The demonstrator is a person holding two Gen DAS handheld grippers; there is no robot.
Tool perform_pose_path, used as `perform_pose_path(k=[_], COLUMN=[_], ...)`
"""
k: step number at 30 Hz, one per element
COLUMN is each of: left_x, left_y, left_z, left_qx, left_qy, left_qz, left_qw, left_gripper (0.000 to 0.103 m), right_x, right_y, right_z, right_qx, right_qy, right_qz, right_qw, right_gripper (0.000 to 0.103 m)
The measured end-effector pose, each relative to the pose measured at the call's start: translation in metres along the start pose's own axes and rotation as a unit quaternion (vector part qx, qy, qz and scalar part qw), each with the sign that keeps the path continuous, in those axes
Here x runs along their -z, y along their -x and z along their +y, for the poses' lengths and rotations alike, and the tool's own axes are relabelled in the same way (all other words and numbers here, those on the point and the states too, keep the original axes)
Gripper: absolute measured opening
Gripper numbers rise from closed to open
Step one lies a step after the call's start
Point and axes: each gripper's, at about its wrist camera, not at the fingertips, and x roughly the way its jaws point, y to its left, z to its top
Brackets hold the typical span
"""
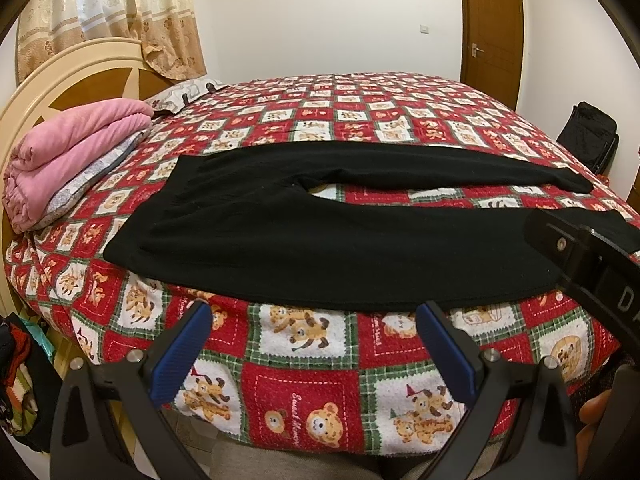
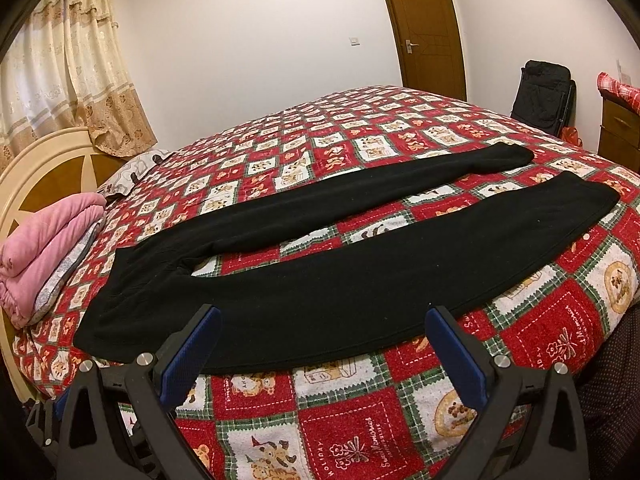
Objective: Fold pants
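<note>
Black pants [image 1: 304, 240] lie flat and unfolded on the bed, waistband to the left, both legs stretched to the right and spread apart; they also show in the right wrist view [image 2: 340, 280]. My left gripper [image 1: 314, 314] is open and empty, hovering just short of the pants' near edge. My right gripper [image 2: 324, 316] is open and empty, its blue-padded fingertips [image 2: 440, 322] over the near leg's edge. The right gripper's body [image 1: 580, 264] shows at the right of the left wrist view, over the near leg.
The bed has a red checked teddy-bear quilt [image 1: 312, 396]. A folded pink blanket [image 1: 68, 152] sits on a pillow by the cream headboard [image 1: 60, 68] at left. A black chair [image 2: 544, 96] and a wooden dresser [image 2: 620, 128] stand beyond the bed at right.
</note>
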Motion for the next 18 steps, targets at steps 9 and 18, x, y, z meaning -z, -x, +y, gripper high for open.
perform_pose_path(k=[9, 18], left_x=[0.003, 0.001], left_y=[0.001, -0.016], left_z=[-0.002, -0.002], left_qx=[-0.001, -0.003], left_qy=[0.001, -0.012], left_qz=[0.002, 0.02], left_qw=[1.0, 0.9997], left_gripper=[0.103, 0.103], right_x=[0.002, -0.005], right_y=[0.001, -0.009], right_z=[0.002, -0.003], right_qx=[-0.001, -0.002], right_qy=[-0.001, -0.003], right_qz=[0.005, 0.022], right_qw=[1.0, 1.0], right_gripper=[0.102, 0.102])
